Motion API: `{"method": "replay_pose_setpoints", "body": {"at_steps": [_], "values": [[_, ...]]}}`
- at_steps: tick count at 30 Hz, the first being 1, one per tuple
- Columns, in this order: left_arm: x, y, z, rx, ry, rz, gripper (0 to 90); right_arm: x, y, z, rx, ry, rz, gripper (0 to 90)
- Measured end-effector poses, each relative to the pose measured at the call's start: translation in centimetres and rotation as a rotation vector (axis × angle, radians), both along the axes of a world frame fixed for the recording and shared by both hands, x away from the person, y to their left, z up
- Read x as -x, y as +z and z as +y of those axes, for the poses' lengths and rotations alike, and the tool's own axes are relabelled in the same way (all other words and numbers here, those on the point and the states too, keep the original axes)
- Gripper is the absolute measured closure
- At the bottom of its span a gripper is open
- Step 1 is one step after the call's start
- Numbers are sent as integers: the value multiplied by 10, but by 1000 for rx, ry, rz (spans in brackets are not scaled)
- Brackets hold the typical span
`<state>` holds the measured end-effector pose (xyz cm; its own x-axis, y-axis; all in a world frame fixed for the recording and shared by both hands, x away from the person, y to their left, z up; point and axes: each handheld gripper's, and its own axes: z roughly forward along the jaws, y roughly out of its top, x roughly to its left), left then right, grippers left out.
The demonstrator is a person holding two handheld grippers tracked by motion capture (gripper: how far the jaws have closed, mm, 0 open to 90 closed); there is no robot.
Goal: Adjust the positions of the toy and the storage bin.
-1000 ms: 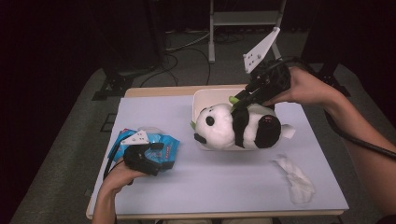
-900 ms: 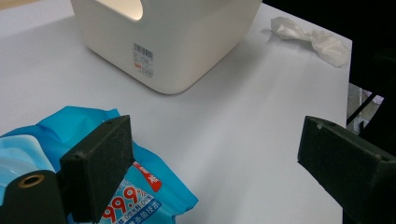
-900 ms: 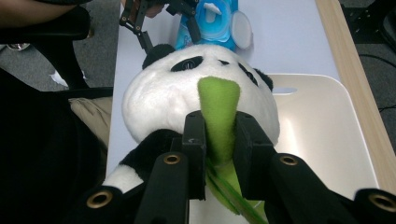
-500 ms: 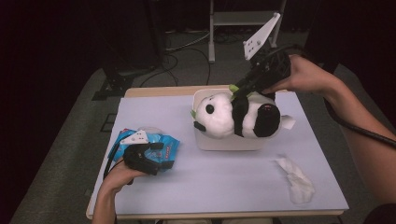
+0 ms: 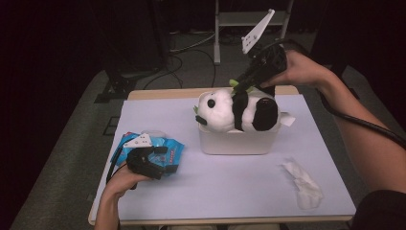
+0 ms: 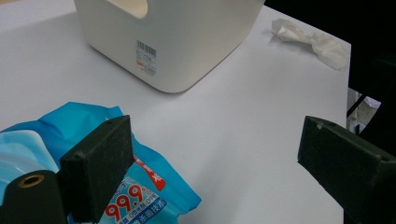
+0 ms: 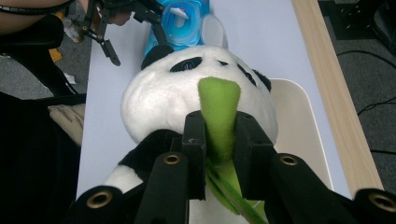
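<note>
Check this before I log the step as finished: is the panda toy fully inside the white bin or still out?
Partly in. The panda toy lies across the white bin, bulging above its rim, with the right tool clamped on its green leaf.

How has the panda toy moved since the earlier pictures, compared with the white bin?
Yes. The panda toy, gripped by its green leaf in the right claw, has shifted toward the table's far edge and now lies over the white bin, no longer hanging over its front wall.

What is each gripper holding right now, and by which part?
The right gripper pinches the panda toy by its green leaf. The left gripper holds nothing, jaws open beside the blue wipes pack.
</note>
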<state>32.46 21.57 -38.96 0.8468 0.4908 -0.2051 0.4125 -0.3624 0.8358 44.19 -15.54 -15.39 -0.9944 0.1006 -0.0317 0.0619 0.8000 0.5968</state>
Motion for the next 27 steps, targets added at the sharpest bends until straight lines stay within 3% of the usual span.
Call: {"method": "replay_pose_setpoints", "body": {"at_steps": [21, 27], "values": [[-1, 0, 1, -7, -2, 0, 100, -39, -25, 3, 3, -30, 44, 749], [0, 0, 2, -4, -1, -1, 100, -48, -39, 8, 30, -37, 51, 749]]}}
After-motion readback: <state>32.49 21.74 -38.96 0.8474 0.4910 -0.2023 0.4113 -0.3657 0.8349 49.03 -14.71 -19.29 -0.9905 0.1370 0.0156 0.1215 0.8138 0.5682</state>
